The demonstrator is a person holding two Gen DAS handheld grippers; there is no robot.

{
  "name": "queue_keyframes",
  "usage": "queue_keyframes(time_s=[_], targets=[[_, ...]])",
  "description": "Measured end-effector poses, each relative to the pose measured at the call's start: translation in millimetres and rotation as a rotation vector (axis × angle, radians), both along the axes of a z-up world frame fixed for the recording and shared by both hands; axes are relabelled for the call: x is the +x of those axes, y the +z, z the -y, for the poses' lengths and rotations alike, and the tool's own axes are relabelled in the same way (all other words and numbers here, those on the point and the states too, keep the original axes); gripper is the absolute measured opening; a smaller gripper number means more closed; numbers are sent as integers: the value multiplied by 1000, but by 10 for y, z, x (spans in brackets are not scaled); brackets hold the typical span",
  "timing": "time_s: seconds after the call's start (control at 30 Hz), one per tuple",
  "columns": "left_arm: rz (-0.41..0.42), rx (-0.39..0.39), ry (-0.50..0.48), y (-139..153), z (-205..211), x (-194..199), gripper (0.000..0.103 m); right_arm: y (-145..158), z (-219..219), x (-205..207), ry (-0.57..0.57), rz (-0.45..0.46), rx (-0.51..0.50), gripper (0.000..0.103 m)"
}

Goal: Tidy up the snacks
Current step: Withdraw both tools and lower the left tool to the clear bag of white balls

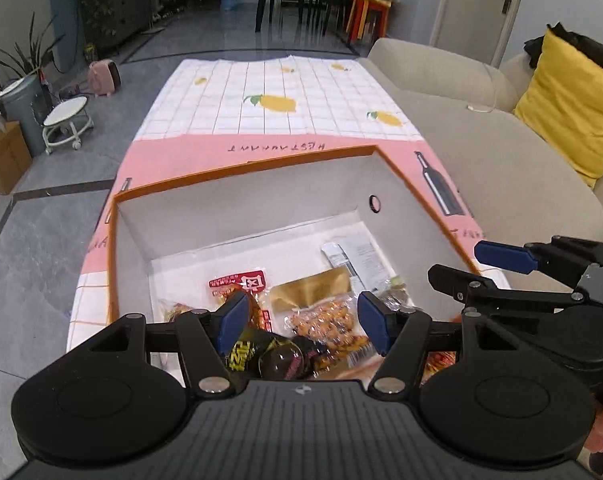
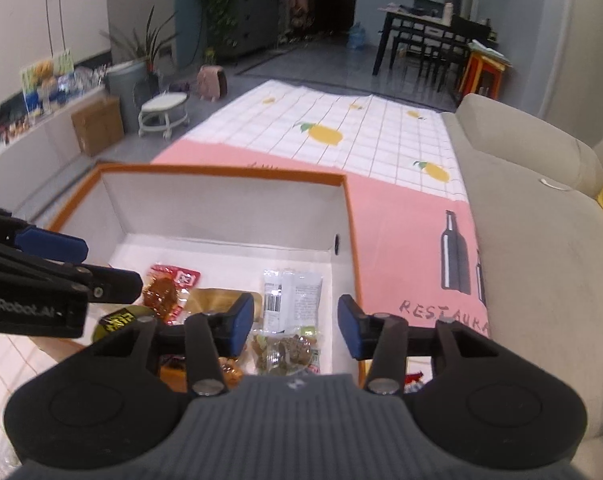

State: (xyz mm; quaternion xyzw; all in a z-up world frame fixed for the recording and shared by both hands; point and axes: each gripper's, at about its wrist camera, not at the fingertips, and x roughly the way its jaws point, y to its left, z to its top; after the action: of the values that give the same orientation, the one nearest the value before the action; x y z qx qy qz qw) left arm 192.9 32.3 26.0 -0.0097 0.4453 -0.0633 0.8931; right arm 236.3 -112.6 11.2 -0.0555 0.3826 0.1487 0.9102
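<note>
Two fisheye views cover one scene.

Left wrist view: the left gripper (image 1: 301,318) hangs above an orange-edged box (image 1: 237,168) with white inner walls. Its blue-padded fingers (image 1: 232,318) stand wide apart, with nothing held between them. Snack packets lie loose on the box floor: a red-labelled packet (image 1: 239,282), a gold pouch (image 1: 311,290), a white wrapper (image 1: 357,256), a clear bag of orange pieces (image 1: 325,322) and a dark wrapper with yellow lettering (image 1: 245,354). The right gripper (image 1: 501,258) reaches in from the right edge over the near right corner of the box. The box rests on a tabletop covered with a pink and white checked cloth (image 1: 273,80) printed with lemons. A beige sofa (image 1: 481,152) borders the tabletop on the right and carries a yellow cushion (image 1: 569,112). A white wheeled stool (image 1: 67,124) stands on the floor to the left.

Right wrist view: the fingers (image 2: 351,326) of the right gripper are partly apart and hold nothing. Below them lie the white wrapper and a clear bag of brownish-green pieces (image 2: 285,350). The left gripper enters from the left edge above the red-labelled packet.
</note>
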Motion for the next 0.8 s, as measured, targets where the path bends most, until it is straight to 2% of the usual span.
queue_keyframes(time_s=[0.2, 0.37, 0.53, 0.67, 0.8], targets=[[-12, -21, -6, 99, -7, -334, 73, 111, 156, -373, -31, 10, 52, 50], [-76, -54, -6, 22, -96, -615, 73, 72, 275, -703, -49, 4, 59, 53], [-148, -26, 13, -172, -190, -857, 73, -107, 403, -1044, -75, -57, 58, 54], [-187, -33, 43, -297, -303, -1015, 73, -284, 496, -1313, -103, -116, 62, 54], [-248, 30, 105, -467, -408, -1130, 73, -435, 553, -1489, -106, -161, 41, 54]])
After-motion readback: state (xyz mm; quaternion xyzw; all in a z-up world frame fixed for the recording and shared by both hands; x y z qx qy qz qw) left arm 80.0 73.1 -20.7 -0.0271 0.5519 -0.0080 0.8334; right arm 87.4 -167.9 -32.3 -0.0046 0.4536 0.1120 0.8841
